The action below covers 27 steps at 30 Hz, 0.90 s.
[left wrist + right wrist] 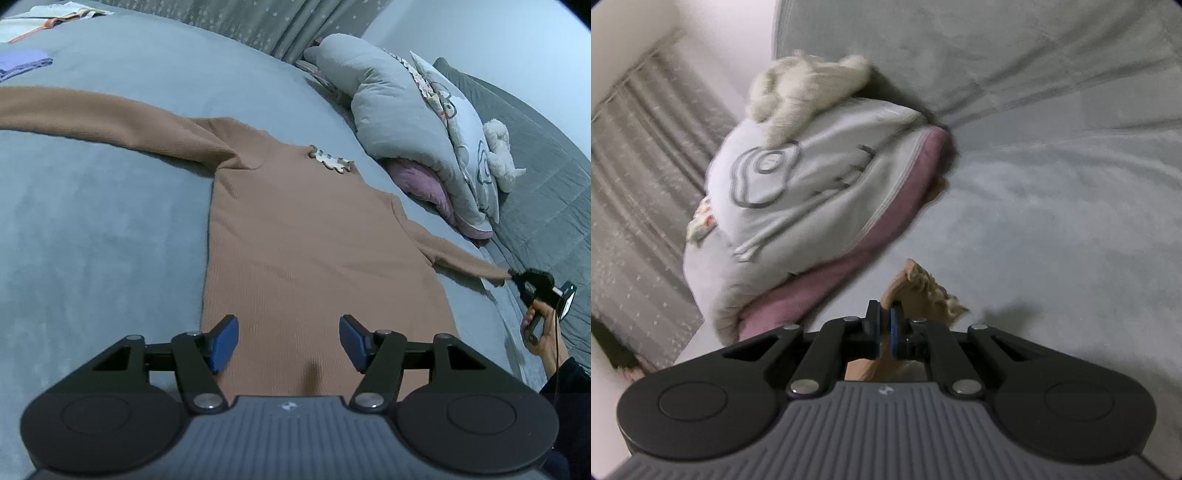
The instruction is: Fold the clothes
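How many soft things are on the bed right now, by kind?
Brown sweater: 1
Folded purple garment: 1
White and orange clothing: 1 heap
Pillows or cushions: 3, stacked
White plush toy: 1
Total: 7

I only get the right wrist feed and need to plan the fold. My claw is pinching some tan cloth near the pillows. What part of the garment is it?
Observer: It is the cuff of one sleeve of a tan sweater; the right claw pulls it out to the side.
Operator: How does the rest lie?
Observer: Flat on the grey bed, body spread, collar toward the pillows.
Operator: And the other sleeve?
Observer: Stretched straight out to the opposite side, held by nothing.
Operator: Where is the left claw?
Observer: The left claw is open, over the sweater's hem.
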{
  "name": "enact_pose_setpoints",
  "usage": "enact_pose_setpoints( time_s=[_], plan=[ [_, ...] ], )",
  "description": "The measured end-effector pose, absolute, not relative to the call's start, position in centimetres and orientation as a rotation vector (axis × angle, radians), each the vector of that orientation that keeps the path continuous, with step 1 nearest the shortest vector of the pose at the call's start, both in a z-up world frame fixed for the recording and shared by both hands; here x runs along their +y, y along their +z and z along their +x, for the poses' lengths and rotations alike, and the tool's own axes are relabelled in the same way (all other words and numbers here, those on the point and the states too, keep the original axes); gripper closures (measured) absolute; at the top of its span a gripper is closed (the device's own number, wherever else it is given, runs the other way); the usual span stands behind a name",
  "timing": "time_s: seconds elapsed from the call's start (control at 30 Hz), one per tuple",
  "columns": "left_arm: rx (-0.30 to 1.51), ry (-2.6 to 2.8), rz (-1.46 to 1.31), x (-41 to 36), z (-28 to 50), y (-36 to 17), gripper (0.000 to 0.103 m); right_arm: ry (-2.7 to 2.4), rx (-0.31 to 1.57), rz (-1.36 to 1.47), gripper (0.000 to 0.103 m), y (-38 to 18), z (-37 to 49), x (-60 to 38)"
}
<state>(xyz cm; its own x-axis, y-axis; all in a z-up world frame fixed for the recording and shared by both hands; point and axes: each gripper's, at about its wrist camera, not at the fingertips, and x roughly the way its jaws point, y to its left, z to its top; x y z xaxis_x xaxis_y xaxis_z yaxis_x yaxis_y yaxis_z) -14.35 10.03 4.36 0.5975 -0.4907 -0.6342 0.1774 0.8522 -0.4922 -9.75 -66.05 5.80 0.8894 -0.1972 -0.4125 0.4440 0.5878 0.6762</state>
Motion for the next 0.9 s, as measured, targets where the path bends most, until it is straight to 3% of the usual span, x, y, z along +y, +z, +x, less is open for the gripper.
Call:
enact_pose_setpoints(
  time_s=[0.2, 0.27, 0.47, 0.6, 0.83, 0.9],
  plan=[
    [0.867, -0.364, -0.520, 12.0, -13.9, 4.1, 0.036, -0.497, 0.439, 0.854, 0.095, 2.6, -9.5, -66.8],
    [0.870, -0.346, -0.538, 12.6, -13.7, 4.0, 0.035, -0.520, 0.431, 0.917, 0.090, 2.1, -9.9, -67.3],
    [0.873, -0.318, -0.561, 13.4, -13.3, 4.0, 0.034, -0.643, 0.388, 0.882, 0.085, 4.3, -11.7, -66.7],
    [0.856, -0.296, -0.584, 13.9, -12.7, 4.3, 0.033, -0.465, 0.381, 1.007, 0.077, 6.1, -11.7, -64.1],
    [0.773, -0.124, -0.756, 19.7, -8.9, 4.1, 0.025, -0.075, 0.542, 0.866, 0.044, 11.0, -8.3, -51.5],
    [0.754, -0.059, -0.815, 22.1, -7.3, 3.7, 0.024, 0.067, 0.574, 0.851, 0.043, 11.4, -8.2, -46.6]
  ],
)
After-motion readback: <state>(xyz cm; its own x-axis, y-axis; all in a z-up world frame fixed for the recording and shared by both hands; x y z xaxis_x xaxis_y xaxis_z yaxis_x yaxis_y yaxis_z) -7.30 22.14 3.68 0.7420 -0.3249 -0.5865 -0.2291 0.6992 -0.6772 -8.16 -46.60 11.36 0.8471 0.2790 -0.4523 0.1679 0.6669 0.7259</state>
